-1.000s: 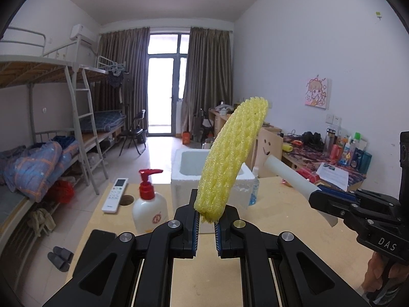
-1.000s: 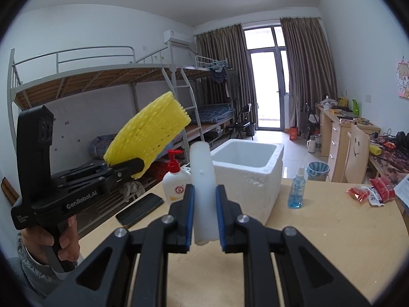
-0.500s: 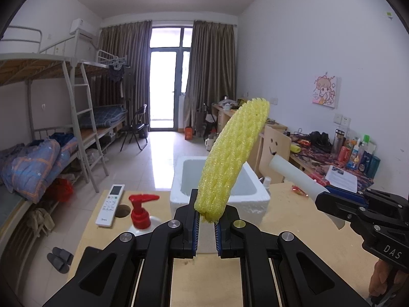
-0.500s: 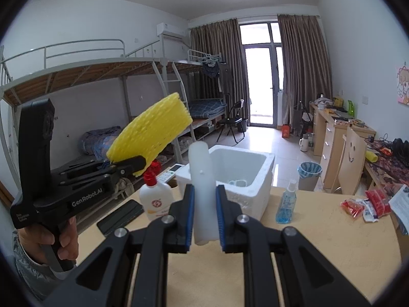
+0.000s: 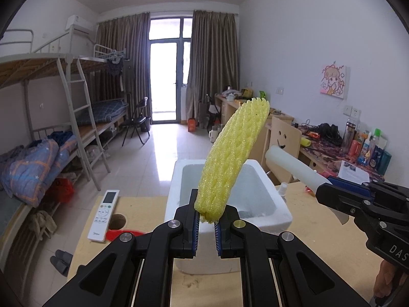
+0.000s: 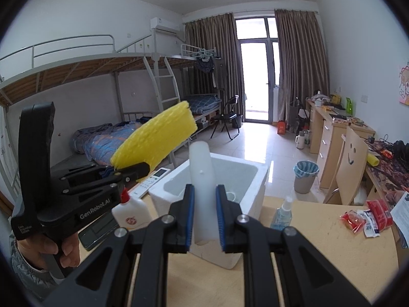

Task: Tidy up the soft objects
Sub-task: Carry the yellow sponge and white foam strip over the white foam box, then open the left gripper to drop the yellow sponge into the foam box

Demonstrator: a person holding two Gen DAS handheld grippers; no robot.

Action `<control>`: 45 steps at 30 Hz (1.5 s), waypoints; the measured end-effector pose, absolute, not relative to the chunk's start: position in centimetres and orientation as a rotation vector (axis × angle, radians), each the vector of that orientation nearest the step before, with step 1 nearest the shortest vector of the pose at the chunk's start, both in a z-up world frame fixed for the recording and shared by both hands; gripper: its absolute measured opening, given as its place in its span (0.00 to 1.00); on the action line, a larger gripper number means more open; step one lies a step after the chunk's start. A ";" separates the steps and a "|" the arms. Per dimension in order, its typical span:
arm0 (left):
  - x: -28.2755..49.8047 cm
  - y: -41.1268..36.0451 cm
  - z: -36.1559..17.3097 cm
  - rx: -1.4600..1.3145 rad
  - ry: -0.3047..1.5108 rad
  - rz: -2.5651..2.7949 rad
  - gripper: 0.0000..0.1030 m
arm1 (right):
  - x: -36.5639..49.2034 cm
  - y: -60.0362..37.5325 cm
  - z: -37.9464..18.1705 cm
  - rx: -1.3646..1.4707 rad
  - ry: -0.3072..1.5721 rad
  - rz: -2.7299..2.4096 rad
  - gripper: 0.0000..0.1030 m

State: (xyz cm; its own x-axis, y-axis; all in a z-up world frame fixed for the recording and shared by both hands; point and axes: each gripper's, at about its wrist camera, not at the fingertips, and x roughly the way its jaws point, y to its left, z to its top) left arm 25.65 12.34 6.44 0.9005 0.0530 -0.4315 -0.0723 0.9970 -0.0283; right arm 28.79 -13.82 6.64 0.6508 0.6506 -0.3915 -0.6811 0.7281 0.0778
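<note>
Both tongs moved closer to the white box (image 5: pixel 265 199): left tongs (image 5: pixel 206 226) squeeze the yellow foam net (image 5: pixel 230 158), right tongs (image 6: pixel 204 221) squeeze the white foam tube (image 6: pixel 202 179).

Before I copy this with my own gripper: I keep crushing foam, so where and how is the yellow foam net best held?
Grip the yellow foam net at its lower end, coming from below along its length, as the left gripper does. It is a long, flattened sleeve standing tilted above the white foam box, so pads across the flat faces hold it with the rest free.
</note>
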 end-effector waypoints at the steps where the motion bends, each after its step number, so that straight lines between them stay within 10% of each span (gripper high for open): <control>1: 26.0 12.3 6.4 -0.043 0.448 0.064 0.10 | 29.1 -13.7 6.6 -0.083 0.416 0.754 0.19; 40: 34.5 10.6 4.2 -0.001 0.575 0.026 0.11 | 33.0 -14.8 6.5 -0.051 0.465 0.649 0.19; 42: 34.6 10.4 4.2 0.008 0.575 0.033 0.16 | 33.0 -14.9 6.6 -0.049 0.464 0.642 0.19; 45: 34.3 10.5 4.5 0.018 0.570 0.041 0.69 | 33.0 -15.3 6.6 -0.045 0.461 0.636 0.19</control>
State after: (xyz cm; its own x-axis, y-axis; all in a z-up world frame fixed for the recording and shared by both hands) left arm 34.32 10.47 4.47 0.8413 0.0441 -0.5387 -0.0343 0.9990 0.0283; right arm 32.97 -15.26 6.58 0.7070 0.5630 -0.4280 -0.5825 0.8068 0.0991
